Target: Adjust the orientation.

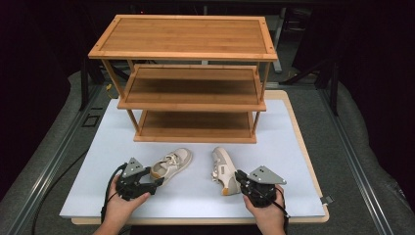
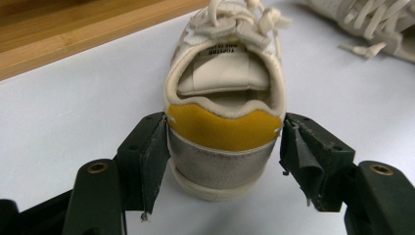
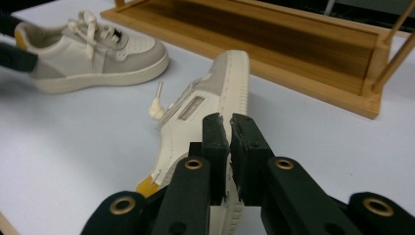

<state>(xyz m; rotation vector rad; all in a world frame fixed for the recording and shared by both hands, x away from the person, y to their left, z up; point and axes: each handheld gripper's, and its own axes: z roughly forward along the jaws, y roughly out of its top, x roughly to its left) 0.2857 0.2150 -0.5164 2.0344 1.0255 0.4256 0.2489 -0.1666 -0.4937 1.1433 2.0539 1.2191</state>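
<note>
Two cream-and-grey sneakers with yellow heel patches lie on the white board [image 1: 195, 203]. The left shoe [image 1: 172, 164] [image 2: 225, 83] stands upright. My left gripper [image 1: 155, 185] [image 2: 225, 147] straddles its heel. One pad stands at each side and the heel is not squeezed. The right shoe [image 1: 221, 171] [image 3: 215, 93] lies on its side, sole edge up. My right gripper [image 1: 238, 177] [image 3: 230, 122] hovers over its heel end. Its jaws are drawn together to a thin slit, and I see nothing between the pads.
A three-tier bamboo rack [image 1: 195, 88] [image 3: 274, 49] stands behind the shoes, its shelves bare. A loose lace end [image 3: 157, 105] sticks out of the right shoe. The left shoe [image 3: 93, 49] lies to the left in the right gripper view. Grey carpet surrounds the board.
</note>
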